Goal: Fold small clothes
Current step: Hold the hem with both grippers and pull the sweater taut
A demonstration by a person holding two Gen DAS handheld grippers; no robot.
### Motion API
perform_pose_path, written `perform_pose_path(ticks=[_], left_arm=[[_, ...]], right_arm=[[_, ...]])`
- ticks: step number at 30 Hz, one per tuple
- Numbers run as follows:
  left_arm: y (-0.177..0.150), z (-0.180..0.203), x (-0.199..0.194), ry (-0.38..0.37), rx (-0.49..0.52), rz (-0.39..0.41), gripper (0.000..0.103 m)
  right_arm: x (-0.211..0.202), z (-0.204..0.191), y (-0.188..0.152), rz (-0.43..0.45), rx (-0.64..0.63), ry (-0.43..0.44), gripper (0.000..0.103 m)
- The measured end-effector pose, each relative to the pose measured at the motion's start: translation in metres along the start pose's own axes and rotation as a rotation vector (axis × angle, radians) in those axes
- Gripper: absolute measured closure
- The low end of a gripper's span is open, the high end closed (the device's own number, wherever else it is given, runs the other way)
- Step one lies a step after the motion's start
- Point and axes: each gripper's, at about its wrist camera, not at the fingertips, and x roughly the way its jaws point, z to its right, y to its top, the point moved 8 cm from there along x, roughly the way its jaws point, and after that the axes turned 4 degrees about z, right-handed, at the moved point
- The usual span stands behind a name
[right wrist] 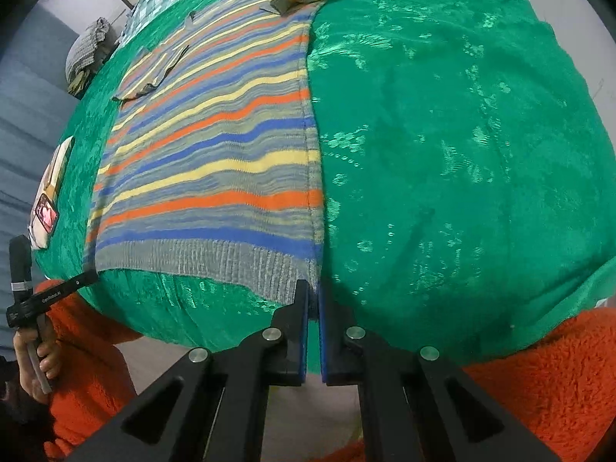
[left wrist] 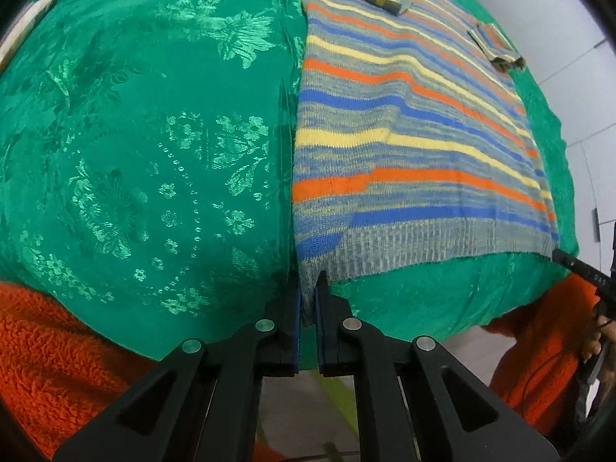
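1. Left gripper (left wrist: 308, 292): jaws pinched on the sweater's (left wrist: 404, 134) hem corner.
2. Right gripper (right wrist: 313, 300): jaws pinched on the opposite hem corner.
3. Sweater lies flat on the green cloth (left wrist: 154, 134) over the counter; the counter itself is hidden.
4. Only the right view shows a booklet (right wrist: 48, 196) left of the sweater.

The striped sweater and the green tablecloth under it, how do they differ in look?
The striped sweater is a matte knit with orange, blue, yellow and grey bands; the green tablecloth is one colour, shiny, with a woven floral pattern. The sweater covers only part of the table; the tablecloth spreads across it and hangs over the edge. Both lie flat.
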Motion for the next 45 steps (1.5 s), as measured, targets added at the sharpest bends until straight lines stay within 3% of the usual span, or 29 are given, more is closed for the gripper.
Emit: perform_pose_path(ticks=[7,12,14,16,18,19,20,21,22,23,24,25,26,27,28,29,35,45], left_arm=[[-0.006,0.003,-0.005,0.010,-0.011,0.000,0.096],[-0.021,-0.022,-0.015,0.063,-0.090,-0.037,0.091],[-0.022,-0.029,-0.027,0.029,-0.144,-0.011,0.076],[-0.015,-0.033,-0.042,-0.001,-0.182,0.051,0.037],[-0.003,-0.032,-0.052,-0.015,-0.183,0.110,0.024],[0.001,-0.031,-0.051,-0.019,-0.176,0.116,0.024],[0.008,-0.025,-0.045,-0.034,-0.152,0.113,0.024],[0.011,-0.020,-0.039,-0.042,-0.134,0.100,0.024],[0.014,-0.015,-0.031,-0.042,-0.116,0.082,0.026],[0.016,-0.009,-0.018,-0.035,-0.094,0.055,0.028],[0.018,-0.006,-0.010,-0.030,-0.077,0.037,0.042],[0.017,-0.001,-0.005,-0.028,-0.066,0.021,0.069],[0.016,0.004,0.001,-0.027,-0.051,0.003,0.081],[0.015,0.007,0.002,-0.020,-0.028,0.003,0.095],[0.014,0.009,0.001,-0.029,-0.016,0.006,0.098],[0.011,0.011,-0.005,-0.034,-0.003,0.016,0.099],[0.000,0.002,-0.013,0.002,0.021,0.017,0.099],[-0.001,-0.001,0.007,0.073,0.037,-0.019,0.099]], right_arm=[[0.004,-0.005,-0.002,0.003,-0.008,-0.011,0.099],[-0.001,0.005,-0.002,0.005,0.042,-0.007,0.098],[-0.007,0.010,-0.004,0.004,0.071,0.003,0.096],[-0.013,0.016,-0.006,0.003,0.089,0.011,0.094],[-0.022,0.016,-0.005,0.033,0.106,0.046,0.090],[-0.027,0.015,-0.002,0.056,0.114,0.082,0.079],[-0.029,0.013,0.001,0.070,0.113,0.100,0.071],[-0.029,0.011,0.004,0.079,0.105,0.106,0.054],[-0.028,0.009,0.007,0.087,0.094,0.107,0.048],[-0.024,0.006,0.011,0.095,0.081,0.109,0.048],[-0.018,0.001,0.013,0.088,0.069,0.119,0.048],[-0.010,-0.004,0.012,0.069,0.057,0.137,0.048],[0.001,-0.010,0.010,0.028,0.045,0.160,0.048],[0.010,-0.014,0.008,-0.004,0.029,0.170,0.056],[0.016,-0.018,0.005,-0.022,0.004,0.170,0.086],[0.019,-0.019,0.002,-0.030,-0.011,0.159,0.099],[-0.004,-0.012,-0.004,-0.033,-0.093,0.041,0.099],[0.021,0.014,-0.010,-0.118,-0.059,-0.019,0.101]])
